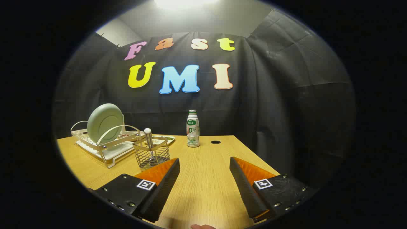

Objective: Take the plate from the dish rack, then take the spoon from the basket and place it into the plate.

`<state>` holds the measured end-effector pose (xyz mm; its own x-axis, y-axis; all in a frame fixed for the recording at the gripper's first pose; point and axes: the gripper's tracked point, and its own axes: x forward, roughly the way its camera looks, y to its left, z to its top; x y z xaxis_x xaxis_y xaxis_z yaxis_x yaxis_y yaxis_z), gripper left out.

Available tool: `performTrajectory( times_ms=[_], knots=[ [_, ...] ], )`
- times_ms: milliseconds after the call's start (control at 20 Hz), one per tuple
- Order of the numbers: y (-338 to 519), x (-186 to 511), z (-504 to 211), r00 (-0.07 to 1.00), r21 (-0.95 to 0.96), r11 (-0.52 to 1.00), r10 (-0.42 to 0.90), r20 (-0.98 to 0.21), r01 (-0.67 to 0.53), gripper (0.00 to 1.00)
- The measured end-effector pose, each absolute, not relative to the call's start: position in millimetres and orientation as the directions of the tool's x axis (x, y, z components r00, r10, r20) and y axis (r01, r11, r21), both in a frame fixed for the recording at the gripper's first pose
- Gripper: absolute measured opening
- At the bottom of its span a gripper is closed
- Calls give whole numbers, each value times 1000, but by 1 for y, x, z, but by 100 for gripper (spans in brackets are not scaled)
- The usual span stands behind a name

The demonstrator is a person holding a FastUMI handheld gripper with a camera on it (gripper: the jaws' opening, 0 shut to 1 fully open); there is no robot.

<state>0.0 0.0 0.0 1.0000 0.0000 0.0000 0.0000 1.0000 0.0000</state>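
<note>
Above the table [203,178], gripper [204,167] spread wide, grasping nothing, basket [151,154] just beyond its left finger

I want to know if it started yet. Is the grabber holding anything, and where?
Nothing is held. The gripper is open over bare table; the plate stands in the dish rack, the spoon in its basket.

Light wood table [203,178] with a small cable hole [215,142] near its back edge, black cloth wall [286,105] behind, bright ceiling light [184,3] overhead.
</note>
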Motion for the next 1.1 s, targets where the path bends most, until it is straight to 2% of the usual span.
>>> performTrajectory(
  times_ms=[200, 400, 550, 750, 1100],
  knots=[
    [1, 10, 0, 1000, 1, 1000, 1, 8, -1, 97],
    [-2, 57, -9, 999, 4, 1000, -14, -47, 14, 97],
    [-4, 82, 8, 1000, 2, 1000, -6, -16, 6, 98],
    [-18, 91, 57, 999, -11, 1000, -22, 26, 23, 98],
    [-22, 48, 181, 996, 2, 999, -46, 74, 46, 97]
  ],
)
